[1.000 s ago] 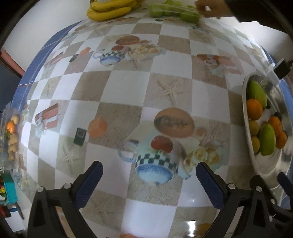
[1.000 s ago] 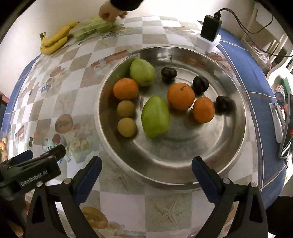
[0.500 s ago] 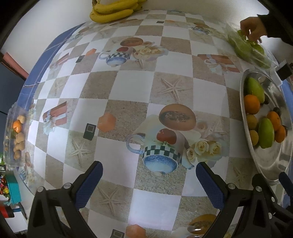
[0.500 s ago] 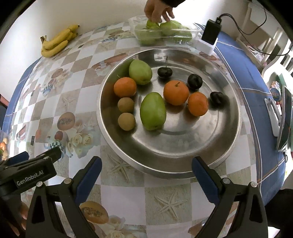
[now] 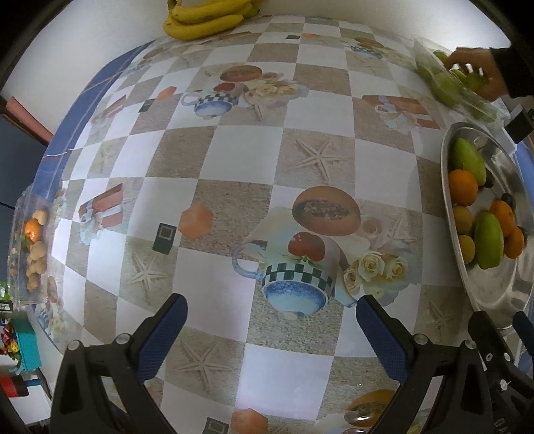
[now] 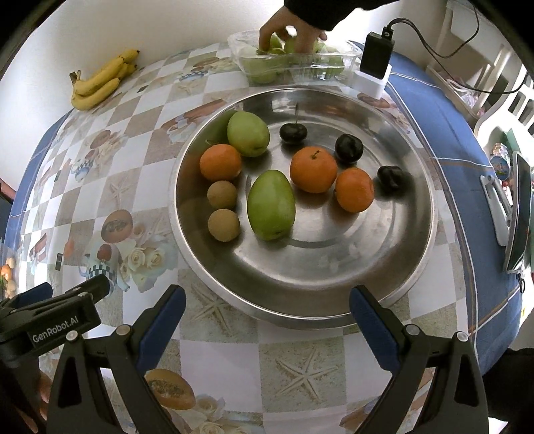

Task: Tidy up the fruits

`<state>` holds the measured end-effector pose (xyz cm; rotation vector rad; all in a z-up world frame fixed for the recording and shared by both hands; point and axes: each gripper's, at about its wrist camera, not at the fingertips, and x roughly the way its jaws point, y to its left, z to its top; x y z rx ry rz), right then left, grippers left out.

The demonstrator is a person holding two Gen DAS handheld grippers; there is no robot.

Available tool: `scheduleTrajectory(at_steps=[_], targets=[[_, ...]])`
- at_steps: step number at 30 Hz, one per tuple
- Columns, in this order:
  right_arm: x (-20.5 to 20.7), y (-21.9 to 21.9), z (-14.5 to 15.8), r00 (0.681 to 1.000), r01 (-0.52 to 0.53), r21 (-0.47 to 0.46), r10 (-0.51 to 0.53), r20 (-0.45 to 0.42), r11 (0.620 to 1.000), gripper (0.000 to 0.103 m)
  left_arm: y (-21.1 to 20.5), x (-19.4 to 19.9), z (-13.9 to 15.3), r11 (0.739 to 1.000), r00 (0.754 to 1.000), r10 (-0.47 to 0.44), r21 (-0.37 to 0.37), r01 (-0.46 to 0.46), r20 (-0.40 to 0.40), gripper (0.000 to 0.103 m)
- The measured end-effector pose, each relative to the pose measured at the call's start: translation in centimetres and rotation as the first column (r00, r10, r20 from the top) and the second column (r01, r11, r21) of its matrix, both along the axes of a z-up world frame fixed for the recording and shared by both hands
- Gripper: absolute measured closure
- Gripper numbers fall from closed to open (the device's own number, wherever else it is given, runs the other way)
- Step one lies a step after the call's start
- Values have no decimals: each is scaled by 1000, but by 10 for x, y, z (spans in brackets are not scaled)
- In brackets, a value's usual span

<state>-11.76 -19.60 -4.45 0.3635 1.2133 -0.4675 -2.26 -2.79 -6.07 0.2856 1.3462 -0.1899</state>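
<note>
Right wrist: mango seemingly lengthwise, near-to-far.

In the left wrist view the metal bowl is cut off by the right edge, so the dark fruits in it barely show behind the oranges. The banana bunch is clipped by the top edge. A clear container at the bench's left rim is too warped to tell its contents. In the right wrist view a hand covers part of the green fruit in the clear tray, and its sleeve leaves the top edge.
</note>
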Motion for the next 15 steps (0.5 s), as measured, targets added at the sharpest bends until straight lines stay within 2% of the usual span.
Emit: scheduleTrajectory(at_steps=[15], targets=[[-2, -5, 1, 1000, 12, -6, -12, 3, 1000, 5, 4, 1, 1, 1000, 1000, 8, 30, -8, 20, 1]])
